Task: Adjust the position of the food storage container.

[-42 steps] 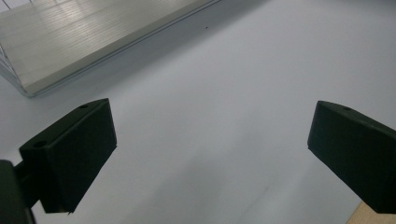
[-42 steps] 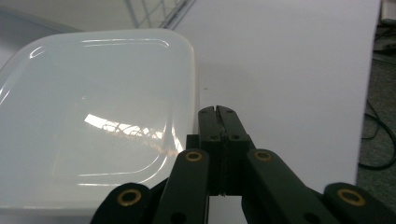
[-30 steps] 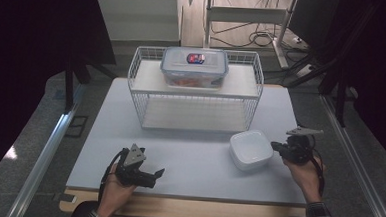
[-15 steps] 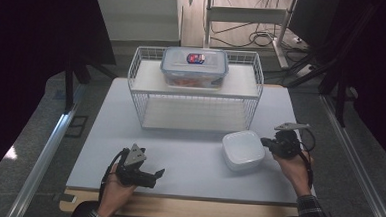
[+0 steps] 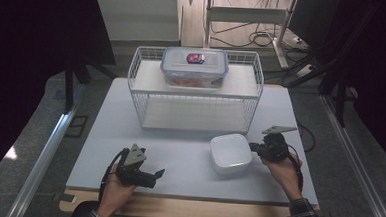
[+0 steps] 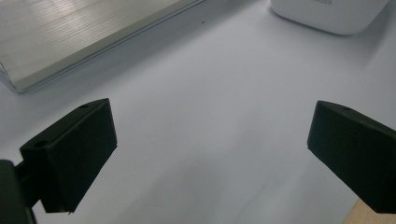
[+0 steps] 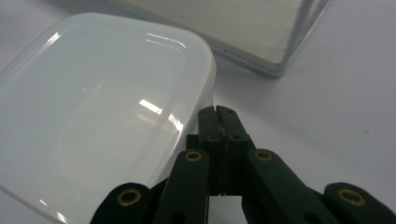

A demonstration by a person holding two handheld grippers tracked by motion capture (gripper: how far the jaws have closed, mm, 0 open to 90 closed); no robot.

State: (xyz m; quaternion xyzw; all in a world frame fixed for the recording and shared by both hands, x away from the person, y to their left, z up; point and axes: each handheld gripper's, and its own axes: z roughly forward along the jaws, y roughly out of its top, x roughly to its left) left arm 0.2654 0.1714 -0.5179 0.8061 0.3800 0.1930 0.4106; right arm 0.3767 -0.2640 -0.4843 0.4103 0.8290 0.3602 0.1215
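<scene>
A white square container with rounded corners lies on the table right of centre. My right gripper is at its right edge. In the right gripper view the jaws are pressed together with nothing between them, and my right gripper touches the side of the white container. My left gripper rests near the front left of the table, pointing right. In the left gripper view it stands wide open over bare table, with the white container farther off.
A white wire rack stands at the back centre of the white table. A clear lidded food box sits on its top shelf. The rack's lower shelf lies just beyond the container. The table's wooden front edge runs below my hands.
My right gripper has moved left, and the white container has slid left with it across the table. The left gripper has stayed put.
</scene>
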